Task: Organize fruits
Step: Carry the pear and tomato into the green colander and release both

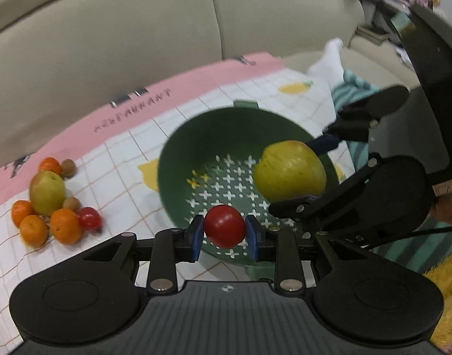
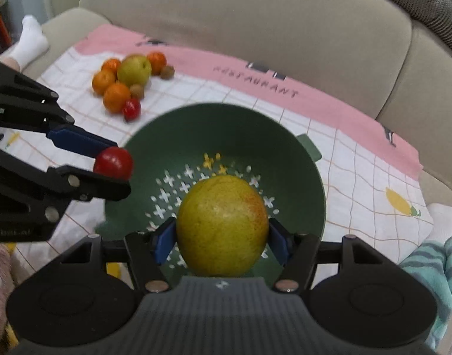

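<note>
My left gripper [image 1: 225, 230] is shut on a red cherry tomato [image 1: 224, 226] and holds it over the near rim of the green colander [image 1: 196, 136]. My right gripper [image 2: 221, 241] is shut on a yellow-green apple [image 2: 223, 224] and holds it above the colander [image 2: 285, 136]. The apple [image 1: 289, 171] and right gripper show in the left wrist view; the tomato [image 2: 113, 163] and left gripper show in the right wrist view. A pile of fruit lies on the cloth: another apple [image 1: 47, 190], several oranges [image 1: 64, 226], a red tomato [image 1: 90, 218] and small brown fruits [image 1: 68, 167].
The colander and fruit sit on a checked cloth with a pink border [image 2: 359, 159] spread over a beige sofa [image 1: 107, 44]. A white-socked foot [image 2: 29, 43] rests at the sofa's end. A teal striped cloth [image 2: 433, 269] lies beside the checked cloth.
</note>
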